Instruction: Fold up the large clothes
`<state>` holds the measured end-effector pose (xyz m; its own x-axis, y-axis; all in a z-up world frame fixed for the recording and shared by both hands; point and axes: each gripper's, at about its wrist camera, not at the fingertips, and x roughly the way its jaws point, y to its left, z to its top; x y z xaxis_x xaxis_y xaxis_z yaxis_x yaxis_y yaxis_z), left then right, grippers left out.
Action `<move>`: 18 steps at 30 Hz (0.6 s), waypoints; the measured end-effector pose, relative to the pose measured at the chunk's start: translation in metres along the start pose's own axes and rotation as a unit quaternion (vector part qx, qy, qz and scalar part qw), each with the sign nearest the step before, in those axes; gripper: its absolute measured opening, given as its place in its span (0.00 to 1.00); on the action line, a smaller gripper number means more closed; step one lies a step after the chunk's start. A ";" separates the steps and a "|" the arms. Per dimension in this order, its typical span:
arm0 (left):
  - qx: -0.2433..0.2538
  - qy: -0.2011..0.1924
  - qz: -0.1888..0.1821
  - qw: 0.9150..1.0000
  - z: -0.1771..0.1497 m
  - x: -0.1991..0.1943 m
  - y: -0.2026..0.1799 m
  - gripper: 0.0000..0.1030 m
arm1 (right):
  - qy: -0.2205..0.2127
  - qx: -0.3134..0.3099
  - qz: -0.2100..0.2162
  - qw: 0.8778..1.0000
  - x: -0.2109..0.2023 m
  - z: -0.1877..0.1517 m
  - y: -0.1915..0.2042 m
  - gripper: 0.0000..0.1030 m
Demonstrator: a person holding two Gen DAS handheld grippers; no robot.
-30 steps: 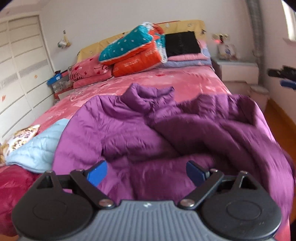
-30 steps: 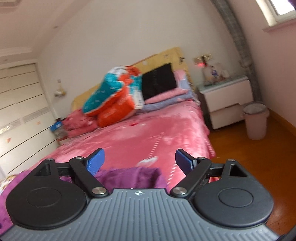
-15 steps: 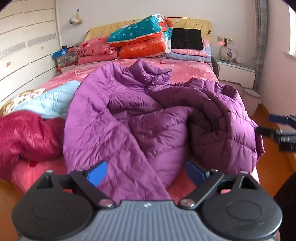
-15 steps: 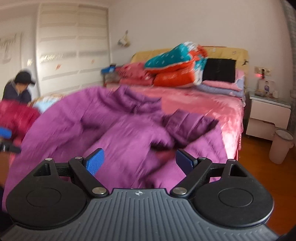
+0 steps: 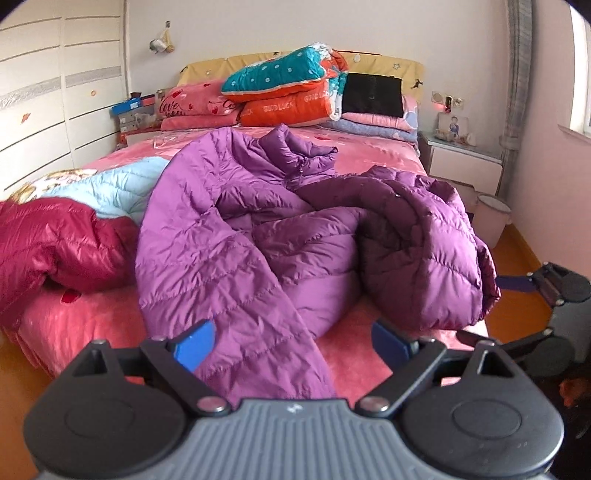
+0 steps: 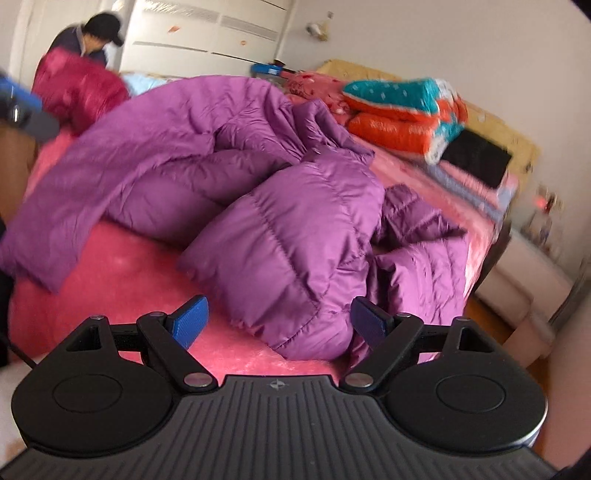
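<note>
Both hands have swung round to the foot of the bed (image 5: pixel 351 347), so the crumpled purple jacket (image 5: pixel 295 236) now lies just ahead of the wide, empty jaws of the left gripper (image 5: pixel 293 341) and right gripper (image 6: pixel 280 321), ready for spreading.

Both tongs have pulled back toward the foot of the bed (image 5: pixel 351 354). The left tongs (image 5: pixel 291 343), a second ago close over the purple down jacket (image 5: pixel 258 236), now take in the whole crumpled garment and the red jacket (image 5: pixel 55 240) beside it. The right tongs (image 6: pixel 280 321), earlier aimed at bare bedspread and the nightstand, have swung round to face the jacket's near sleeve (image 6: pixel 295 266), a person (image 6: pixel 92 33) now showing beyond.
</note>
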<state>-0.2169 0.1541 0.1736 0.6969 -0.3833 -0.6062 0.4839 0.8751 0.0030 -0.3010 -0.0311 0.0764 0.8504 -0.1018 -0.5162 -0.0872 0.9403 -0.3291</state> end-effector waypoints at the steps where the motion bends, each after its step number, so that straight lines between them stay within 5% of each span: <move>1: -0.004 0.000 0.000 1.000 -0.001 -0.002 0.001 0.90 | 0.001 -0.011 -0.007 1.000 0.002 -0.001 0.004 1.00; 13: 0.001 0.010 0.005 1.000 -0.007 0.003 0.000 0.93 | -0.022 -0.083 -0.103 0.991 0.048 -0.015 0.003 1.00; 18: 0.037 0.011 -0.013 0.999 0.003 0.037 -0.016 0.93 | -0.066 -0.032 -0.113 0.991 0.041 -0.005 -0.019 0.89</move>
<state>-0.1977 0.1253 0.1536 0.6716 -0.3982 -0.6248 0.5404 0.8402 0.0454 -0.2668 -0.0546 0.0574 0.9123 -0.2597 -0.3166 0.0837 0.8751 -0.4766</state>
